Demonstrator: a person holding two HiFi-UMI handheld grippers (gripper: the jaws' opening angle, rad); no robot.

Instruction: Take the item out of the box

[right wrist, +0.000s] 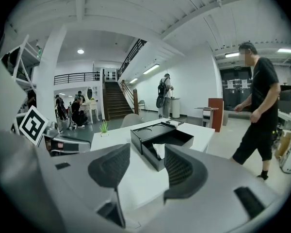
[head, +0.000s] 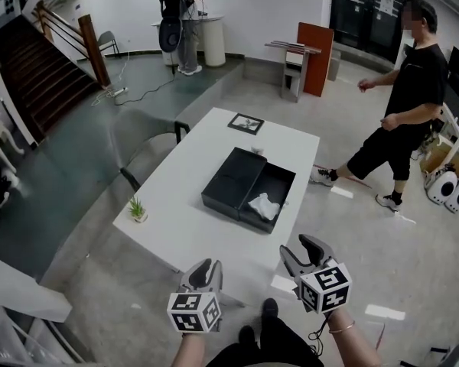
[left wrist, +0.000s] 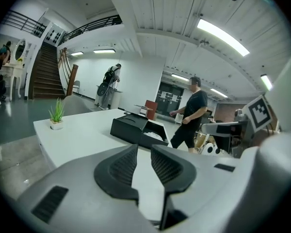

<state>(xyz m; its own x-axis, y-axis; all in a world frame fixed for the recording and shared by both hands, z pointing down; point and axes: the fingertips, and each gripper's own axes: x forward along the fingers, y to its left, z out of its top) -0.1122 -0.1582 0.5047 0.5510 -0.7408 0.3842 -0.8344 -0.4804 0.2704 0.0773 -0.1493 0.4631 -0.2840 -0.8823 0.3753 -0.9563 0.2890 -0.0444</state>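
Note:
A black box (head: 278,180) stands open on the white table (head: 183,205), with its lid (head: 233,178) lying against its left side. A crumpled white item (head: 264,206) lies inside the box. Both grippers hover off the near table edge, well short of the box. My left gripper (head: 206,264) shows only a narrow gap with nothing in it. My right gripper (head: 304,245) is open wider and empty. In the left gripper view, the left gripper (left wrist: 144,147) points at the box (left wrist: 136,130). In the right gripper view, the right gripper (right wrist: 147,147) frames the box (right wrist: 160,140) and the white item (right wrist: 159,151).
A small potted plant (head: 138,209) sits at the table's left edge. A flat framed picture (head: 246,123) lies at the far end. A grey chair (head: 149,155) stands left of the table. A person in black (head: 413,90) walks on the floor to the right.

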